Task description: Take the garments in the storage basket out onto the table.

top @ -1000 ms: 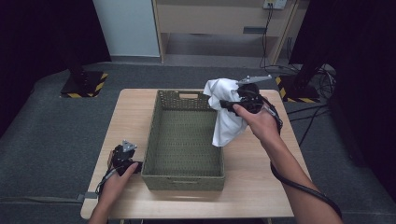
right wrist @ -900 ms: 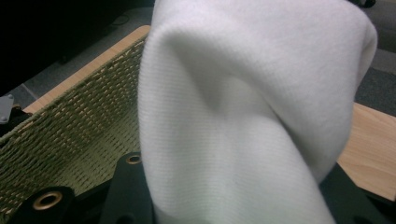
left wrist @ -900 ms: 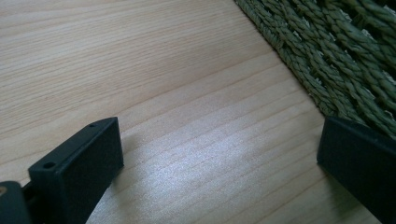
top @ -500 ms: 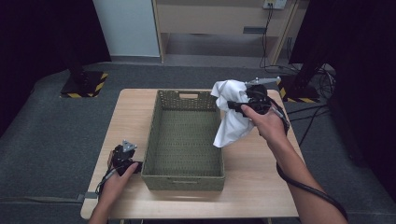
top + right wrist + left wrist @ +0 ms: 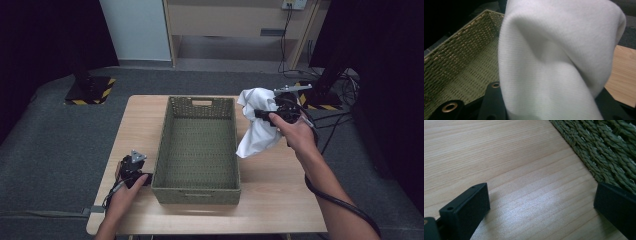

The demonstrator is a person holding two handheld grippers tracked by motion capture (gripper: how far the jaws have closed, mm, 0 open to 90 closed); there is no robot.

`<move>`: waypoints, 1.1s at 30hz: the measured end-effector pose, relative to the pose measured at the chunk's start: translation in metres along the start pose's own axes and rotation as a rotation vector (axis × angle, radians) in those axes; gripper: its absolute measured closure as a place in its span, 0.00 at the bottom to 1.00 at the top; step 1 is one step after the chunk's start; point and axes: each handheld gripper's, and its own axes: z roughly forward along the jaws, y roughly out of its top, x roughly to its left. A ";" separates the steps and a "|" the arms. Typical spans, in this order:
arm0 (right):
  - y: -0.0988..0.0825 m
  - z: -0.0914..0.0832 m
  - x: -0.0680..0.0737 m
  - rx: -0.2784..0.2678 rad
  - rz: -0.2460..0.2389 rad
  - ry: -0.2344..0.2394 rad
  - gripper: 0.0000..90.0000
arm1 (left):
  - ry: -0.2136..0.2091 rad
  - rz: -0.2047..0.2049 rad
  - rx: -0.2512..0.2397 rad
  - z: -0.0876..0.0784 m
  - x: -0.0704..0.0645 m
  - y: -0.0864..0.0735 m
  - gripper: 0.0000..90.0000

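Right gripper (image 5: 264, 114) pinching crumpled white cloth (image 5: 256, 131), now carried rightward, clear of green woven rectangular basket (image 5: 197, 145), hanging over light wooden surface (image 5: 280, 190). Basket empty. Left gripper (image 5: 131, 172) spread, resting beside basket. Likely unloading.

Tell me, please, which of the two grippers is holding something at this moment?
The right gripper, raised beside the green woven basket, is shut on a white cloth that hangs from it. The left gripper rests open on the wooden table with nothing between its fingers.
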 end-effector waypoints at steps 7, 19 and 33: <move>-0.012 0.007 -0.012 0.028 0.030 -0.025 0.62 | 0.000 0.000 0.000 0.000 0.000 0.000 0.00; -0.026 0.031 -0.028 0.068 0.061 -0.051 0.62 | 0.004 -0.002 0.001 0.000 -0.001 0.000 0.00; -0.043 0.081 -0.053 0.154 0.108 -0.075 0.62 | 0.004 -0.002 0.001 0.000 -0.001 0.000 0.00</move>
